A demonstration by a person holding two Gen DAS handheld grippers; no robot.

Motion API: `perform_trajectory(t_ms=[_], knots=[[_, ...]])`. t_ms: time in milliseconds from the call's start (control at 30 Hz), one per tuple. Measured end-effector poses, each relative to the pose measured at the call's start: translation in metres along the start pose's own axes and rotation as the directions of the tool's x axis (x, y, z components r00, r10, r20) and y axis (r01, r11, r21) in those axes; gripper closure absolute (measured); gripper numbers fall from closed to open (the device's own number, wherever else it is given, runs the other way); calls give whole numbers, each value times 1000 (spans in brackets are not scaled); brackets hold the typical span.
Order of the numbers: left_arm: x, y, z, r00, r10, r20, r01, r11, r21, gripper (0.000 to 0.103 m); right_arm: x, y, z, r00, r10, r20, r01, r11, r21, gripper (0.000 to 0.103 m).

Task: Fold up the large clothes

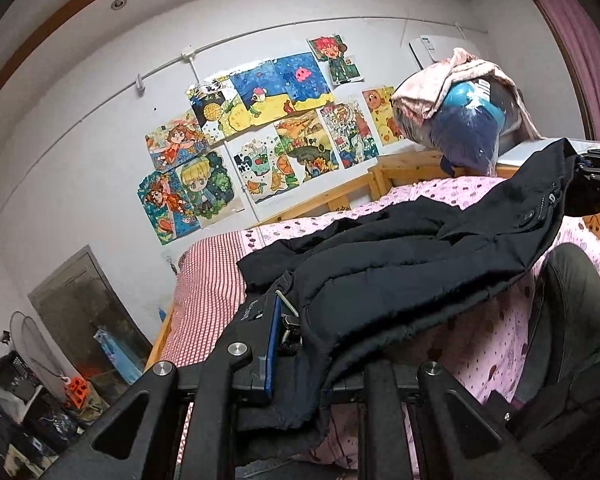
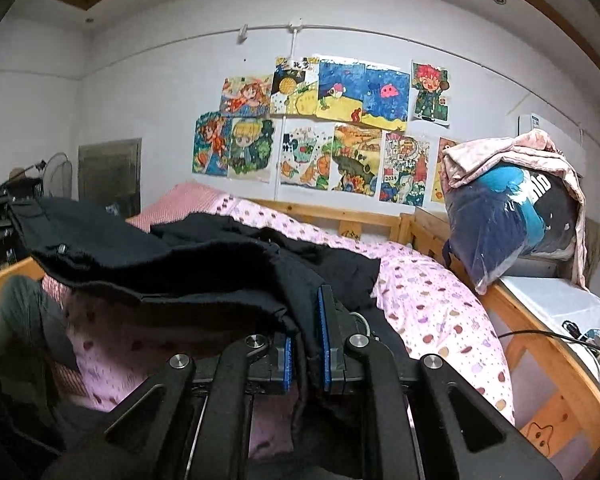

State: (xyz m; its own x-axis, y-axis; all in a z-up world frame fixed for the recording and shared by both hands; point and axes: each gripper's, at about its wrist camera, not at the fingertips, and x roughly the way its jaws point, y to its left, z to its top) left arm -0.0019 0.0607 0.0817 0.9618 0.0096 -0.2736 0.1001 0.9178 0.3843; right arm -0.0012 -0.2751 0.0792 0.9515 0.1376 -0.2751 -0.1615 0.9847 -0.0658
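A large black padded jacket [image 1: 404,264] lies partly on the pink spotted bedsheet [image 1: 324,220] and is lifted along its near edge. My left gripper [image 1: 300,344] is shut on the jacket's hem; only its blue-padded left finger [image 1: 270,344] shows, and cloth covers the other. My right gripper [image 2: 306,344] is shut on a fold of the same jacket [image 2: 204,264], black cloth pinched between its two blue pads [image 2: 324,340]. The right gripper [image 1: 596,176] also shows at the right edge of the left wrist view, holding the jacket's snap-button edge up.
The wooden bed frame [image 2: 540,320] runs along the wall under children's drawings [image 2: 332,140]. A bagged bundle under a pink blanket [image 2: 512,216] sits at the bed's head. A desk with cables [image 2: 588,332] is at right. A person's dark-trousered leg [image 1: 572,312] stands beside the bed. A fan and clutter [image 1: 28,360] stand at far left.
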Motion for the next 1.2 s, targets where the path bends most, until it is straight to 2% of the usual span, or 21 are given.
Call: perform_trajectory(t_ms=[400, 833, 1200], knots=[[29, 20, 39, 999, -44, 24, 46, 995, -90, 87, 37, -9, 29, 999, 7, 36, -10, 997, 74, 93], [63, 21, 70, 1000, -16, 12, 17, 998, -58, 86, 77, -11, 52, 997, 10, 70, -14, 998, 63, 93], [98, 35, 90, 999, -47, -3, 46, 989, -137, 86, 109, -21, 65, 995, 14, 94, -24, 995, 96, 93]])
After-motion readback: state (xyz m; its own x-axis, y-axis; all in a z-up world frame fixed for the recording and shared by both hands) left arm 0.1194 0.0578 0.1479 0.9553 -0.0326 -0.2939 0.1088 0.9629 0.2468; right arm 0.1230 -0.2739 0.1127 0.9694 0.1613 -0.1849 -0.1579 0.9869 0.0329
